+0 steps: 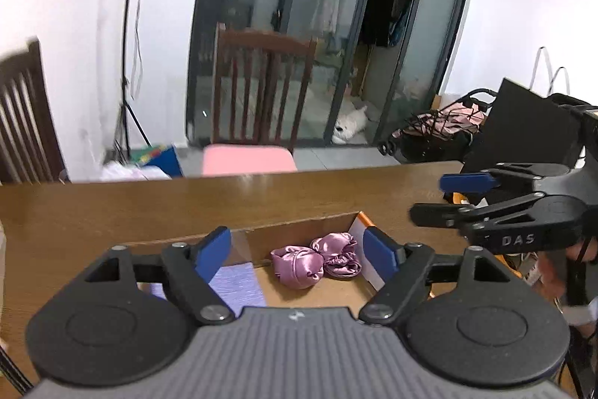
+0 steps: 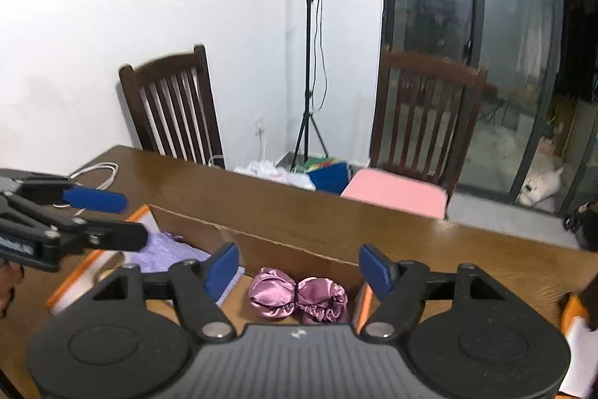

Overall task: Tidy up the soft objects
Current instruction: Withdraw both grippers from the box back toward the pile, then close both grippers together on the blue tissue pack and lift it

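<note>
From the left wrist, the left gripper [image 1: 297, 249] is wide open and holds nothing. The shiny pink satin bundle [image 1: 316, 258] lies in the brown cardboard box [image 1: 299, 225] on the wooden table [image 1: 224, 197], beside a folded purple cloth [image 1: 239, 283].

From the right wrist, the right gripper [image 2: 299, 268] is open and empty too, above the bundle [image 2: 297, 296] in the box [image 2: 284, 249].

Left wrist view: purple cloth [image 1: 239, 283] in the box [image 1: 299, 225] is half hidden behind the left gripper [image 1: 297, 251] finger; its near end goes under the gripper body at 6 o'clock. Chair [image 1: 22, 114] at 9 o'clock is cut by the frame edge and motion-blurred. A hand [image 1: 560, 272] at 4 o'clock is blurred, mostly hidden behind the right gripper [image 1: 429, 199].

Right wrist view: satin bundle [image 2: 299, 298] has its lower edge hidden by the gripper body. White animal [image 2: 542, 187] at 3 o'clock is partly behind the door frame.
</note>
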Tool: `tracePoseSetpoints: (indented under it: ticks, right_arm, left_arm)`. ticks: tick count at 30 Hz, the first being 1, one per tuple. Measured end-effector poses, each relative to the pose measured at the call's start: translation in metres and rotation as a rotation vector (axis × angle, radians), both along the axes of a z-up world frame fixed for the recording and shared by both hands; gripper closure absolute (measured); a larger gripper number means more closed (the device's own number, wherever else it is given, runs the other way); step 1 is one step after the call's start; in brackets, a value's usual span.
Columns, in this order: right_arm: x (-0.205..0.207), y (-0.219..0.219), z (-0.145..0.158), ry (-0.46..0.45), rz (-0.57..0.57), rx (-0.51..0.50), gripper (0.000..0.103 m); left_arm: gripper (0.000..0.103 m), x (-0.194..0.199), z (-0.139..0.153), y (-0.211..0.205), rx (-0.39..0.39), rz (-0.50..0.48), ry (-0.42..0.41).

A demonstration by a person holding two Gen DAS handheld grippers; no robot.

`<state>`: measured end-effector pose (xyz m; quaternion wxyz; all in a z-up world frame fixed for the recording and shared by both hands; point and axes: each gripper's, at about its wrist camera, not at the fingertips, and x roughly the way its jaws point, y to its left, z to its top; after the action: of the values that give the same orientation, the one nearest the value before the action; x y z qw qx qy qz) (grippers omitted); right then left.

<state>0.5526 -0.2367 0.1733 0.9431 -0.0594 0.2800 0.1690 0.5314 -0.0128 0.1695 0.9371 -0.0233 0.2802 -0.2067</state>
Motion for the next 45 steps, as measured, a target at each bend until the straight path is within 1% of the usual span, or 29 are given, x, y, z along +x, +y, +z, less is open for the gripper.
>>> tracePoseSetpoints:
  ticks: [2, 3, 5, 8, 11, 13, 17, 21, 23, 25, 28, 32, 35, 37, 39, 41, 45]
  right_arm:
    - [-0.026, -0.002, 0.018, -0.033, 0.002, -0.01, 0.028]
    - [-0.039, -0.003, 0.026, -0.05, 0.001, -0.014, 0.024]
    - [-0.066, -0.006, 0.041, -0.08, 0.0, -0.017, 0.022]
    - [-0.104, -0.01, 0.051, -0.103, 0.01, 0.01, 0.021]
    - [-0.141, -0.011, 0.049, -0.122, 0.03, 0.023, 0.021]
    - [-0.164, -0.01, 0.047, -0.137, 0.042, 0.036, 0.019]
    - [-0.213, -0.011, 0.038, -0.17, 0.06, 0.075, 0.014]
    - [-0.265, -0.005, 0.021, -0.21, 0.085, 0.091, 0.012]
    - [-0.288, -0.004, 0.013, -0.234, 0.088, 0.105, 0.011]
    - [-0.308, -0.003, 0.003, -0.245, 0.104, 0.135, 0.009]
    - [-0.332, -0.002, -0.013, -0.214, 0.135, 0.191, 0.009]
    - [-0.355, 0.005, -0.039, -0.19, 0.151, 0.182, 0.008]
    - [-0.369, 0.009, -0.064, -0.155, 0.16, 0.19, 0.008]
    - [-0.375, 0.012, -0.082, -0.113, 0.153, 0.209, 0.008]
    - [-0.374, 0.015, -0.097, -0.077, 0.132, 0.236, 0.008]
    - [-0.372, 0.015, -0.106, -0.049, 0.116, 0.247, 0.008]
    - [-0.362, 0.018, -0.118, -0.017, 0.089, 0.226, 0.008]
  left_arm:
    - [0.017, -0.027, 0.02, 0.006, 0.011, 0.0, -0.04]
    - [0.016, -0.042, 0.028, 0.008, 0.02, -0.006, -0.058]
    - [0.012, -0.067, 0.041, 0.013, 0.031, -0.014, -0.088]
    - [0.008, -0.104, 0.048, 0.016, 0.045, -0.016, -0.131]
    - [0.007, -0.142, 0.049, 0.021, 0.044, -0.005, -0.158]
    - [0.005, -0.169, 0.045, 0.024, 0.045, 0.013, -0.184]
    - [0.003, -0.227, 0.027, 0.028, 0.096, 0.135, -0.281]
    - [0.002, -0.279, 0.007, 0.036, 0.052, 0.127, -0.296]
    - [0.0, -0.299, -0.003, 0.042, 0.054, 0.139, -0.318]
    - [0.0, -0.321, -0.015, 0.044, 0.066, 0.163, -0.36]
    - [0.0, -0.34, -0.036, 0.042, 0.103, 0.187, -0.351]
    - [0.0, -0.37, -0.062, 0.044, 0.113, 0.207, -0.357]
    - [0.0, -0.383, -0.084, 0.044, 0.128, 0.213, -0.323]
    - [0.0, -0.384, -0.096, 0.045, 0.141, 0.204, -0.283]
    - [0.0, -0.381, -0.104, 0.047, 0.132, 0.207, -0.252]
    - [0.0, -0.376, -0.108, 0.05, 0.119, 0.218, -0.228]
    - [0.0, -0.361, -0.111, 0.055, 0.091, 0.241, -0.205]
